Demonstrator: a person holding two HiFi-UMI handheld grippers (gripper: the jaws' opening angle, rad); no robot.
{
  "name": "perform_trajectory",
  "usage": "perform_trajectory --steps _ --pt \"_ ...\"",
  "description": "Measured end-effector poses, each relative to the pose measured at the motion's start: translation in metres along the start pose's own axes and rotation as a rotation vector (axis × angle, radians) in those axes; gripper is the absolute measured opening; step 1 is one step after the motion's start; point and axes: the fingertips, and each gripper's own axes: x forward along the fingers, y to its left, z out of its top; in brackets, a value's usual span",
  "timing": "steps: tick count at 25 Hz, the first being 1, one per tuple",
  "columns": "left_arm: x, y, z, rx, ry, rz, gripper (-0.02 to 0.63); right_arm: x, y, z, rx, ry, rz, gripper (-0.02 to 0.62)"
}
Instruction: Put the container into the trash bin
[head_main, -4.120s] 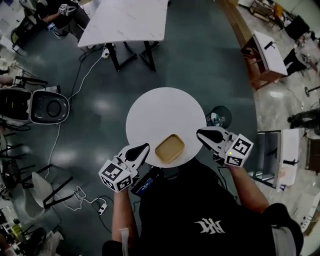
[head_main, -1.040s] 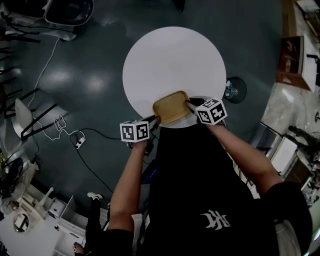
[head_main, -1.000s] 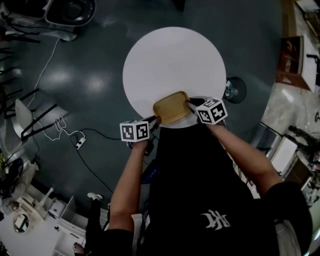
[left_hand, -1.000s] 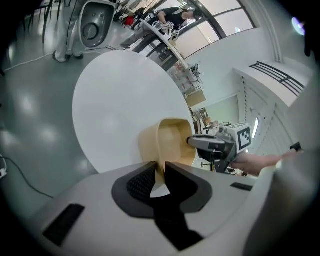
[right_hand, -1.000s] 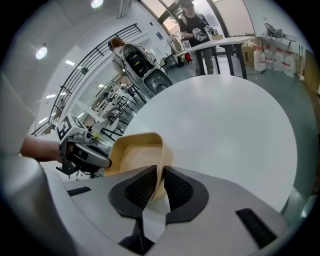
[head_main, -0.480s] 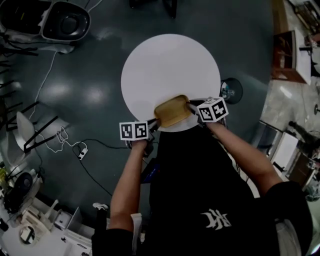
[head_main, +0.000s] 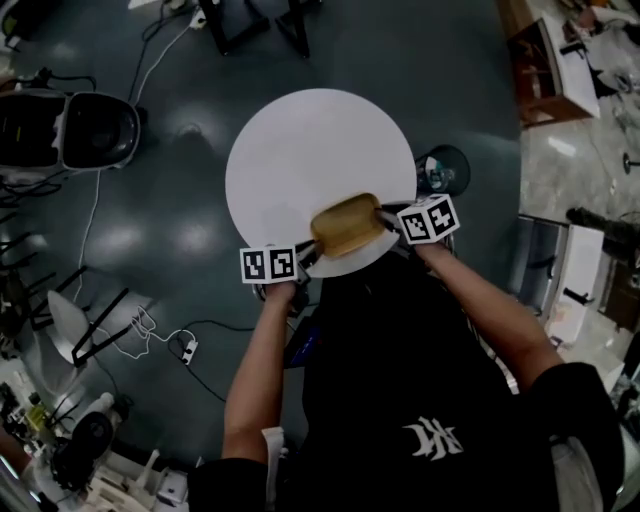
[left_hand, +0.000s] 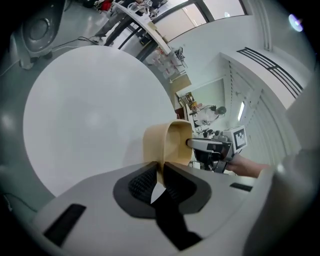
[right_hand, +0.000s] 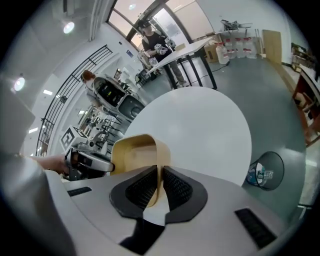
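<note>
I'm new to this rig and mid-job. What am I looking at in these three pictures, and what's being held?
No robot here: a person holds a two-jaw claw in each hand. The head view looks down from the person's head; the other two cameras ride on the claws, looking along their jaws. The left claw and right claw each pinch an opposite rim of the tan container, tilted at the near edge of the round white table. A small round bin stands on the floor beside the table.
</note>
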Motion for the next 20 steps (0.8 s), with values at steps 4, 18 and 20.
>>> perform_trajectory --steps 4,18,20 --pt "0.022 -0.020 0.004 0.035 0.042 -0.033 0.044 -0.025 -0.021 -0.003 0.044 -0.040 -0.029 0.060" --pt "0.097 -0.103 0.039 0.180 0.152 -0.076 0.044 -0.111 -0.098 -0.021 0.180 -0.188 -0.078 0.061" --pt "0.110 -0.119 0.045 0.193 0.155 -0.071 0.044 -0.126 -0.111 -0.020 0.183 -0.200 -0.078 0.061"
